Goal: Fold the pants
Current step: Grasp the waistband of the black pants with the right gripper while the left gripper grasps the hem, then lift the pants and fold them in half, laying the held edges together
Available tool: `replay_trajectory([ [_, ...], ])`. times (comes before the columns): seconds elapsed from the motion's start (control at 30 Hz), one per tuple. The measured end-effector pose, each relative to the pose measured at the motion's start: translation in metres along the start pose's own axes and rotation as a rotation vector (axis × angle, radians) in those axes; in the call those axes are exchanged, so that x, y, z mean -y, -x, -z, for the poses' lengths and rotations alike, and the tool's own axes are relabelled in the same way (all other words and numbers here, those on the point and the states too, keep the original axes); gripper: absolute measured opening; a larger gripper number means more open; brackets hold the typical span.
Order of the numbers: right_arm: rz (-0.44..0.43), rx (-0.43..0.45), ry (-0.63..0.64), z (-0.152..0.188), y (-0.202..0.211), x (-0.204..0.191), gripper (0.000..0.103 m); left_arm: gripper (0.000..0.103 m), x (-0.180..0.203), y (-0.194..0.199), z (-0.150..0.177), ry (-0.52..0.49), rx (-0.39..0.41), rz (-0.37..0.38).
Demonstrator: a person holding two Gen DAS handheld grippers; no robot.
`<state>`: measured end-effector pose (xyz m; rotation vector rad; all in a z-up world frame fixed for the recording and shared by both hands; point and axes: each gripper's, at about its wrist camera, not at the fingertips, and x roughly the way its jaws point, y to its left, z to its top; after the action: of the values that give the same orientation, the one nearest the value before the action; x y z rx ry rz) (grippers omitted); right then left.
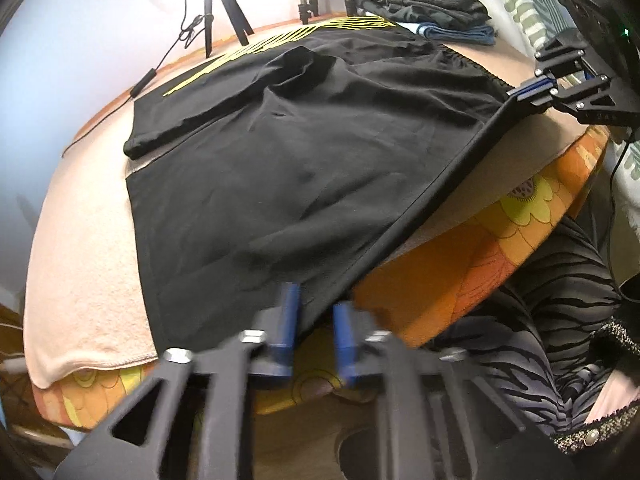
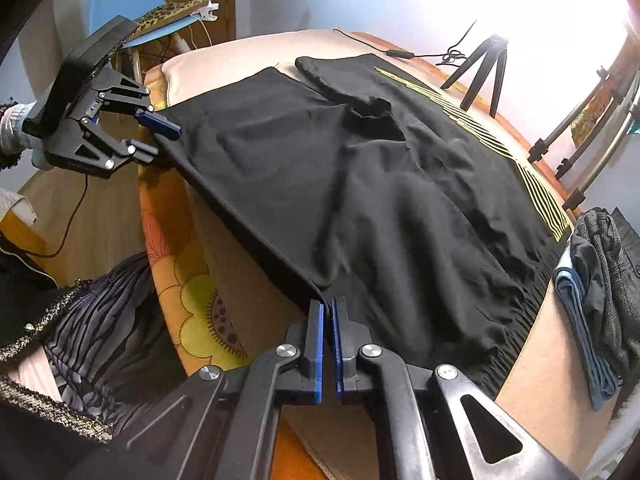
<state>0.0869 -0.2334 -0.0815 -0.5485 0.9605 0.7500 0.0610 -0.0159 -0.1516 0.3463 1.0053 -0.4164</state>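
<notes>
Black pants [image 1: 304, 152] with yellow stripes lie spread over a peach towel [image 1: 84, 248] on the table. Their near edge is lifted and pulled taut between the two grippers. My left gripper [image 1: 316, 312] has its blue pads shut on the hem corner of the pants; it also shows in the right wrist view [image 2: 160, 136]. My right gripper [image 2: 327, 312] is shut on the near edge by the waistband [image 2: 516, 320]; it also shows in the left wrist view [image 1: 524, 94]. One leg [image 1: 224, 96] lies folded across the other.
A pile of folded dark clothes [image 1: 424, 0] on a blue garment [image 2: 588, 320] sits at the waistband end. A small tripod [image 1: 220, 4] and cable stand at the far edge. The orange flowered tablecloth [image 1: 480, 248] hangs at the near edge. The person's lap [image 1: 560, 320] is close by.
</notes>
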Motion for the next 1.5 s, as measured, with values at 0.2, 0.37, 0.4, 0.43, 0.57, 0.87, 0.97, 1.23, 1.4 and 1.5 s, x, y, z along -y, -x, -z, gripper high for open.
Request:
replay_trajectory([
  [0.2,-0.035,0.011,-0.029,0.006,0.001,0.005,0.004,0.002,-0.006,0.007,-0.006,0.032,0.048,0.011],
  [0.37,-0.027,0.001,-0.024,0.027,0.006,0.008,0.042,0.002,-0.007,0.014,-0.014,0.026,0.086,-0.006],
  [0.4,-0.019,-0.006,-0.022,0.031,0.007,0.01,0.042,0.002,-0.007,0.014,-0.015,0.023,0.09,-0.009],
  [0.43,-0.008,-0.016,-0.022,0.038,0.008,0.012,0.042,0.002,-0.008,0.015,-0.017,0.025,0.097,-0.012],
  [0.57,0.008,-0.054,-0.037,0.059,0.01,0.022,0.047,0.001,-0.014,0.016,-0.023,0.049,0.126,-0.011],
  [0.87,0.094,-0.088,-0.043,0.07,0.002,0.035,0.025,0.001,-0.014,0.019,-0.025,0.064,0.152,-0.012],
  [0.97,0.128,-0.086,-0.025,0.067,0.0,0.033,0.003,0.001,-0.017,0.022,-0.024,0.079,0.166,-0.016],
  [1.23,0.214,0.033,-0.071,0.036,0.028,0.057,0.0,0.001,-0.034,0.032,-0.052,0.085,0.244,-0.056],
  [1.4,0.281,0.069,-0.064,0.01,0.034,0.076,0.0,0.001,-0.053,0.038,-0.081,0.084,0.305,-0.087],
  [1.5,0.326,0.098,-0.061,-0.008,0.036,0.093,0.0,0.001,-0.062,0.04,-0.099,0.068,0.342,-0.122],
])
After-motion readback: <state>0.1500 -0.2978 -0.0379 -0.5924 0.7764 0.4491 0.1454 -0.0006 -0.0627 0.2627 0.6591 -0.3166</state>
